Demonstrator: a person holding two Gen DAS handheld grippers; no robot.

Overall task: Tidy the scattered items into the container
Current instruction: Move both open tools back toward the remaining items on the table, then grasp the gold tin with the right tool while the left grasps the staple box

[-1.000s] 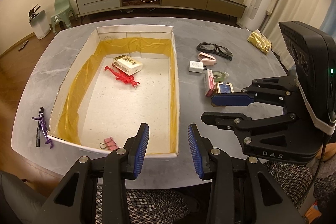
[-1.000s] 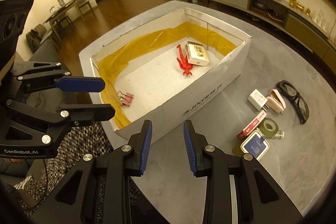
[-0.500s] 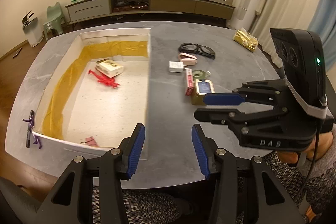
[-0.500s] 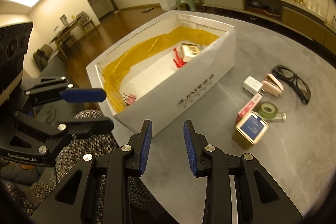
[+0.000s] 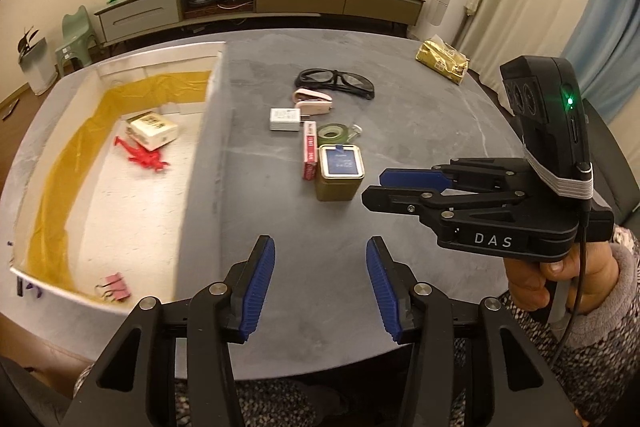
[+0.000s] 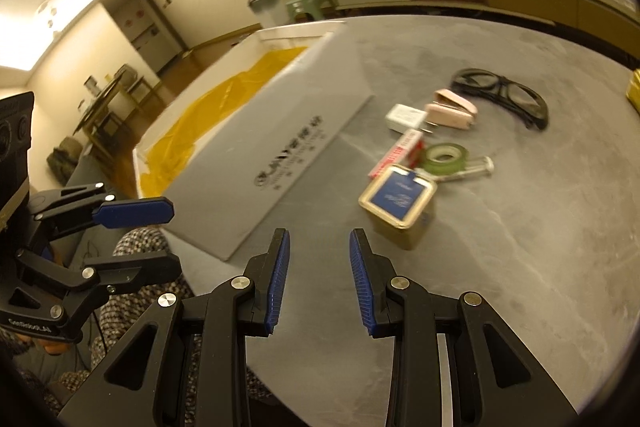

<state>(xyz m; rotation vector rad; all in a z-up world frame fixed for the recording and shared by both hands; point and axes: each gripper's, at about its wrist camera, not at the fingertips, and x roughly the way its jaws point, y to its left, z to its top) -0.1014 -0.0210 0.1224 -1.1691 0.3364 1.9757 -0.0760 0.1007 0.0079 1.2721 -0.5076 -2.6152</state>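
While both claws hang above the near edge of the grey table (image 5: pixel 420 131), neither has hold of anything: the left claw (image 5: pixel 321 283) stands wide apart with bare table between its blue pads, and the right claw (image 6: pixel 319 279) is parted a little less, also empty.

One white box (image 5: pixel 204 163) with a yellow lining sits on the table's left side. Three things lie inside it: one red figure (image 5: pixel 141 157), one small cream carton (image 5: pixel 152 129) just beside the figure, and one pink binder clip (image 5: pixel 114 287) in the near corner.

Seven scattered items lie on the table to the right of the box, clustered close together: one gold tin (image 5: pixel 339 173) with a blue label, one red slim box (image 5: pixel 309 155) touching its left side, one roll of green tape (image 5: pixel 332 133), one clear vial (image 6: pixel 470 167) beside the tape, one white charger (image 5: pixel 285 119), one pink case (image 5: pixel 313 102) and one pair of black glasses (image 5: pixel 335 82). One gold packet (image 5: pixel 441 59) lies well apart at the far right edge.

The person's hand (image 5: pixel 536 279) grips the right handle.
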